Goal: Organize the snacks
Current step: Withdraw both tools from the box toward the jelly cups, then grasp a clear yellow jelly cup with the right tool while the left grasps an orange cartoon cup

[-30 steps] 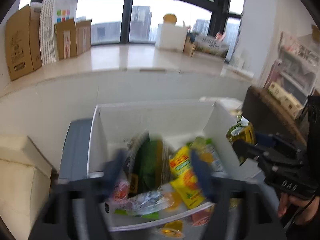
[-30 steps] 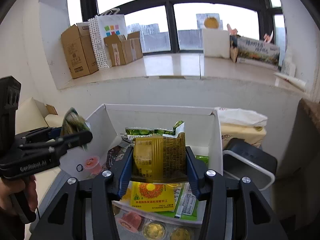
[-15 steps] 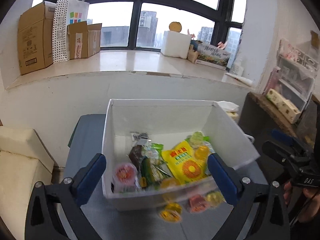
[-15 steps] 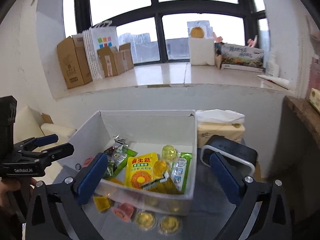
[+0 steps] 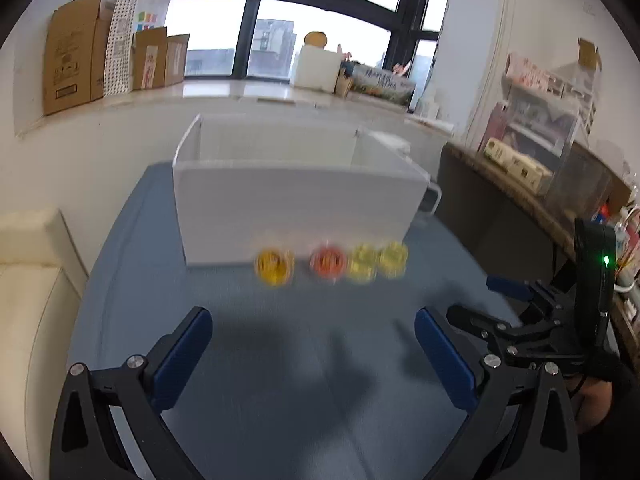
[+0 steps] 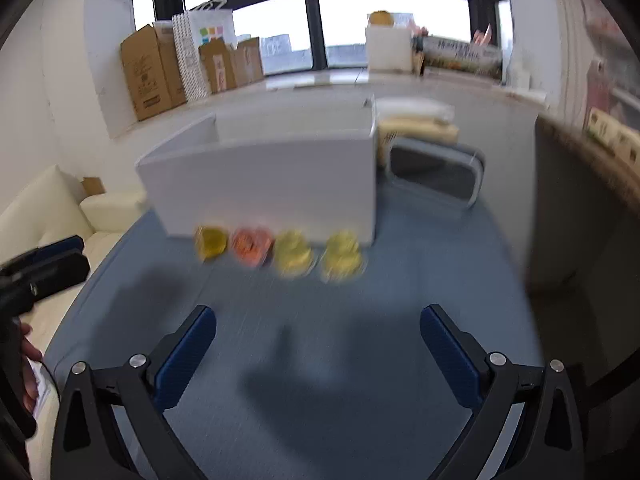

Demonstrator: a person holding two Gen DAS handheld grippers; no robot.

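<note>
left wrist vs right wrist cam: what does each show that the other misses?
Left wrist only: the shelf of boxed goods along the right wall.

Right wrist only: the grey lidded container and tissue pack beside the white bin.

Both: white bin, four blurred jelly cups before it, blue table, each gripper open and empty.

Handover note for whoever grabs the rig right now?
Left gripper: open, holds nothing, low over the blue table.
Right gripper: open, holds nothing, same height.
White bin: on the table ahead; its inside is hidden from this angle.
Four jelly cups in a row against the bin's front wall: orange cup, red cup, two yellow cups.
Left: bin the four cups.
</note>
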